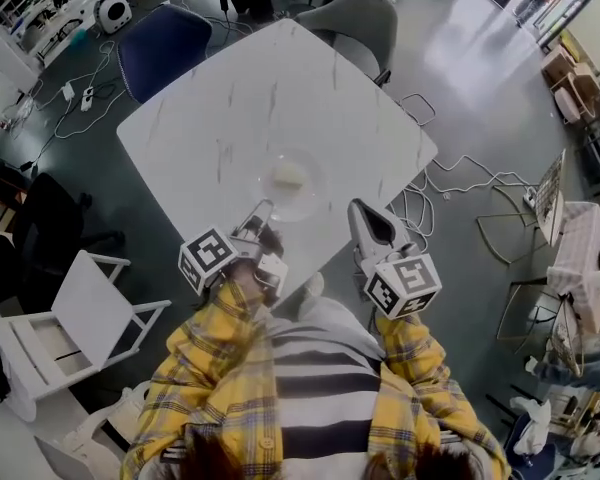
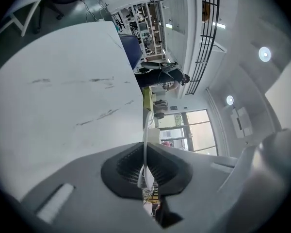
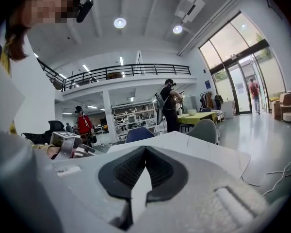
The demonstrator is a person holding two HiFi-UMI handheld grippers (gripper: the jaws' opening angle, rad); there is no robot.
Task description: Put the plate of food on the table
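Note:
A clear glass plate (image 1: 298,196) with a pale lump of food (image 1: 287,176) lies over the near corner of the white marble table (image 1: 280,88). My left gripper (image 1: 263,213) is shut on the plate's near-left rim. In the left gripper view that rim (image 2: 145,130) shows edge-on as a thin pale line running into the closed jaws of the left gripper (image 2: 145,152). My right gripper (image 1: 358,210) hangs just right of the plate at the table's edge, apart from it. In its own view the right gripper (image 3: 145,148) has its jaws together with nothing between them.
A blue chair (image 1: 165,43) and a grey chair (image 1: 355,18) stand at the far sides of the table. A white chair (image 1: 80,308) is on the near left. Cables (image 1: 450,183) trail on the floor to the right. A person (image 3: 169,106) stands beyond the table.

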